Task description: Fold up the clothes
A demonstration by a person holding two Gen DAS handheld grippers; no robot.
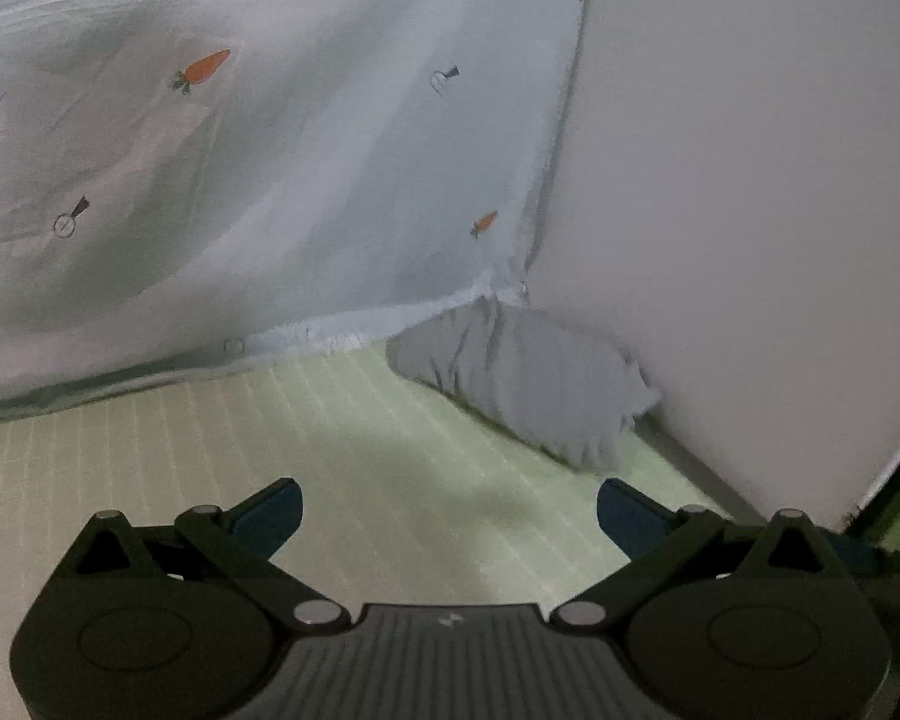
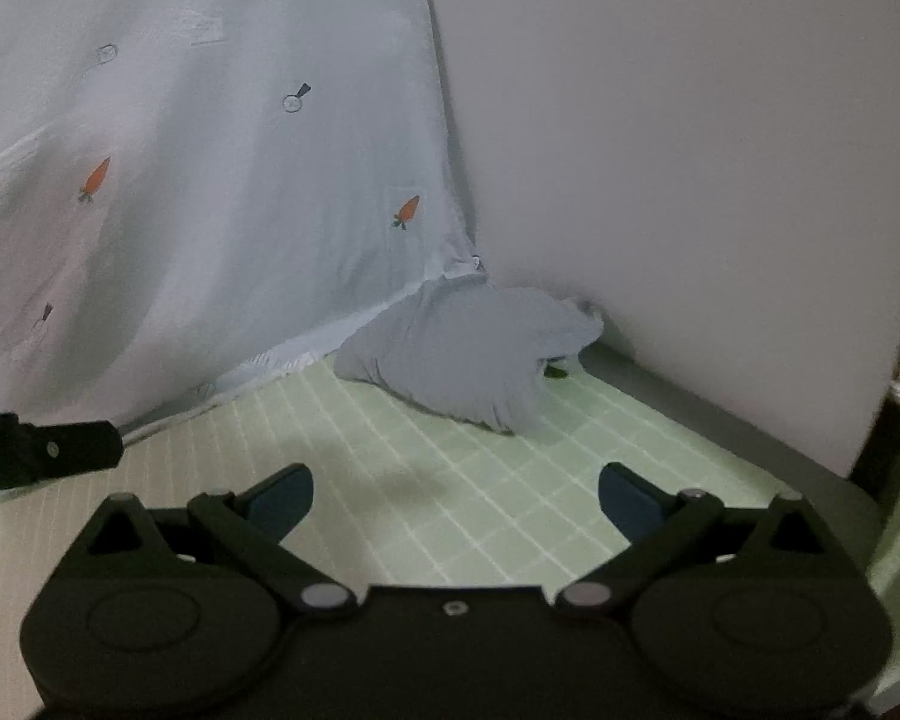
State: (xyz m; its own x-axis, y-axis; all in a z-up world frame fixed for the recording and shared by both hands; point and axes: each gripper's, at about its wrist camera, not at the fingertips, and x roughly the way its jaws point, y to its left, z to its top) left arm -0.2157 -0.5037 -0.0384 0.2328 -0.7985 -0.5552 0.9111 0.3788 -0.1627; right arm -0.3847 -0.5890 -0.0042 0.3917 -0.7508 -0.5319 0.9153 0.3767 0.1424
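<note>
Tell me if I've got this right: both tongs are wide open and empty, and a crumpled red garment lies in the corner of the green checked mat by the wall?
Nearly. The crumpled garment is grey, not red, as the right wrist view shows plainly. The rest holds: the left tongs and right tongs are wide open and empty, and it lies in the corner of the green checked mat by the wall.

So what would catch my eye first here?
Probably the pale sheet dotted with orange carrots, hanging at the left. Next, the crumpled grey garment lying on the green grid mat in the corner by the white wall. Up close, the left gripper and right gripper both gape open, empty.
</note>
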